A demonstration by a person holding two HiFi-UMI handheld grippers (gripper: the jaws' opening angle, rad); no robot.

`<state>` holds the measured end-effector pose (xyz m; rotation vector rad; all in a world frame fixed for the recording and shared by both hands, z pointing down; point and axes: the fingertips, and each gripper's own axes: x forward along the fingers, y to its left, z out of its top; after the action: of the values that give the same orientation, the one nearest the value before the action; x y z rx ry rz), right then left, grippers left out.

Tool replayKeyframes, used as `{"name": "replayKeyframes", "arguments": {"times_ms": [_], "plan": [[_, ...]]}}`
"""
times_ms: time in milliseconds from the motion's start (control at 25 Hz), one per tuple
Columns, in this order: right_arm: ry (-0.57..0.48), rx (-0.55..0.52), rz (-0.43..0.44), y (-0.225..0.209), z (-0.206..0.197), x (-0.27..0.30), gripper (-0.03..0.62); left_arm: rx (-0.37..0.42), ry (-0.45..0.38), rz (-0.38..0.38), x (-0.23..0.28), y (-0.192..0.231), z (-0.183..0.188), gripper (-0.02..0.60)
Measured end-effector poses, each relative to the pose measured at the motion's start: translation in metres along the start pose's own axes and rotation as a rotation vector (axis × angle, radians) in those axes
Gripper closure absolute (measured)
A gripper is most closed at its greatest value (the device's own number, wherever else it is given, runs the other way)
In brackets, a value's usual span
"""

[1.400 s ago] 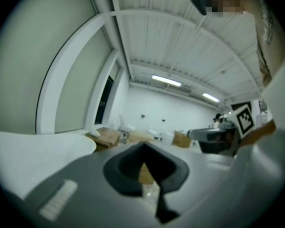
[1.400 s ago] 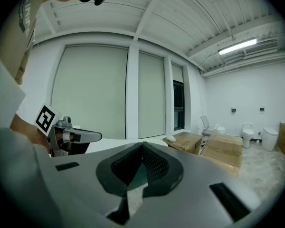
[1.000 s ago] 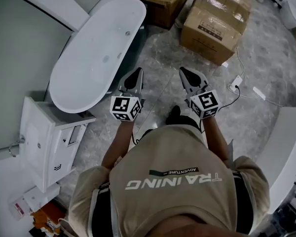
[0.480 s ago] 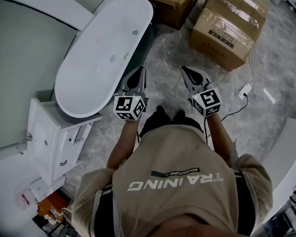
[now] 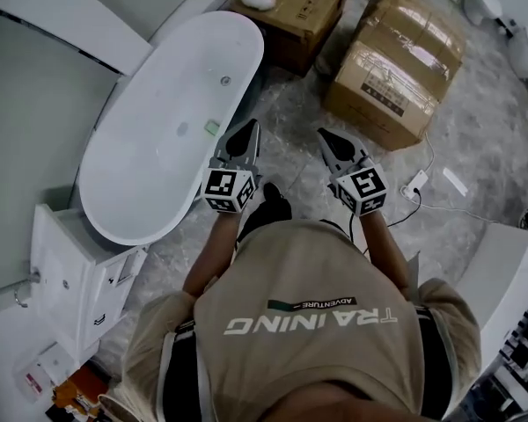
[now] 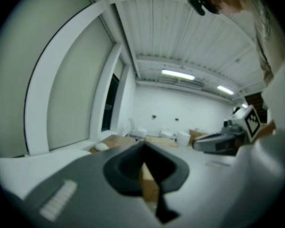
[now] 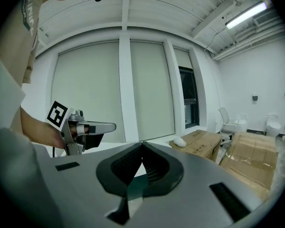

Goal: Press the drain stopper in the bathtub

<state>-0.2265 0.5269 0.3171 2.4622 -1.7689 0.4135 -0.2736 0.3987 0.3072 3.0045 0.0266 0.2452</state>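
A person in a tan shirt (image 5: 308, 323) stands on the grey floor (image 5: 290, 104) next to a white bathtub (image 5: 132, 174). The drain stopper (image 5: 182, 129) is a small round spot in the bottom of the tub, near the middle. A small green thing (image 5: 212, 127) lies in the tub close by.

The left gripper (image 5: 247, 130) is held up just beside the tub's rim and points forward. Its jaws are pressed together with nothing between them. The right gripper (image 5: 326, 137) is held next to it, over the floor. Its jaws are together too, and they hold nothing. Both grippers are well apart from the stopper.

Two brown boxes (image 5: 396, 55) sit on the floor past the tub. A white cabinet (image 5: 75, 275) stands at the near end of the tub.
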Motion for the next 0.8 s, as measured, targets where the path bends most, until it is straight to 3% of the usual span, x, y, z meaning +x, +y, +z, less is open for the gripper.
{"name": "replayKeyframes", "arguments": {"times_ms": [240, 400, 640, 800], "plan": [[-0.031, -0.03, -0.017, -0.018, 0.048, 0.075, 0.582, -0.001, 0.0, -0.039, 0.045, 0.062, 0.022, 0.58], [-0.038, -0.017, -0.002, -0.027, 0.054, 0.118, 0.582, 0.01, 0.022, -0.039, 0.07, 0.098, 0.018, 0.58], [0.019, -0.025, 0.038, -0.058, 0.055, 0.164, 0.582, -0.009, 0.053, 0.011, 0.106, 0.128, 0.017, 0.58], [0.02, -0.026, 0.087, -0.091, 0.063, 0.197, 0.582, -0.014, 0.067, 0.084, 0.134, 0.145, 0.023, 0.58]]}}
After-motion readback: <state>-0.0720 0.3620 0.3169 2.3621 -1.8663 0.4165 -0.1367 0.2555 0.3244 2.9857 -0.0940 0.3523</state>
